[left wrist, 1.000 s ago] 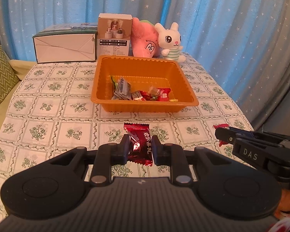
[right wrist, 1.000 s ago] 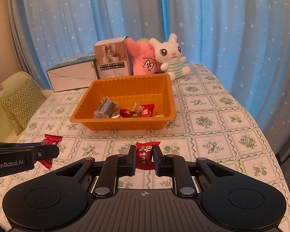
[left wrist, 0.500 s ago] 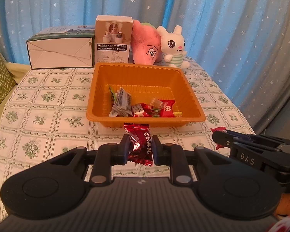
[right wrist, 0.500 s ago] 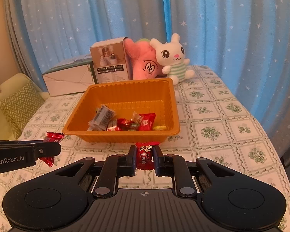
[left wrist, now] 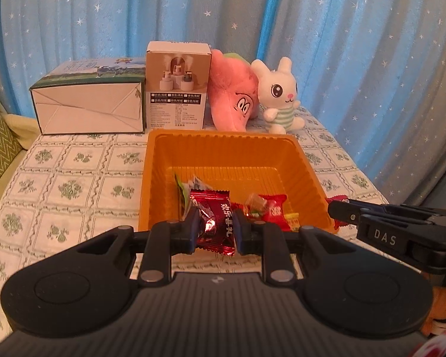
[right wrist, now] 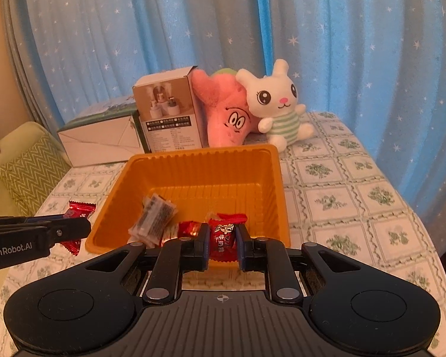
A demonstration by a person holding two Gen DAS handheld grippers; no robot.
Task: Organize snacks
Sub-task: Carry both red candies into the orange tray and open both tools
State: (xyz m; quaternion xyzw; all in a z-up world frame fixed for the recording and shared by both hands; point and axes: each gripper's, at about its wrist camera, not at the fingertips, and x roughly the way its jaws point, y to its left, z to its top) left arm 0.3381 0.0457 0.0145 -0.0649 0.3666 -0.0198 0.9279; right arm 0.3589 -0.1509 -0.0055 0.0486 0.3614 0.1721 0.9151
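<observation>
An orange tray [left wrist: 223,148] [right wrist: 199,166] sits on the patterned tablecloth and holds several wrapped snacks [left wrist: 270,211] [right wrist: 156,217]. My left gripper [left wrist: 215,226] is shut on a dark red candy [left wrist: 215,217] and holds it over the tray's near edge. My right gripper [right wrist: 221,242] is shut on a bright red candy [right wrist: 223,238] at the tray's near right corner. The right gripper also shows in the left wrist view [left wrist: 330,208], and the left gripper in the right wrist view [right wrist: 86,227] with its candy [right wrist: 77,214].
Behind the tray stand a white and green box [left wrist: 89,110], a small product box [left wrist: 177,89], a pink plush [left wrist: 235,95] and a white rabbit plush [left wrist: 279,95]. Blue starred curtains hang behind. A green cushion [right wrist: 29,172] lies at the left.
Both grippers have moved forward to the tray with their candies held. The candies now hang over the tray's near edge instead of the tablecloth.
</observation>
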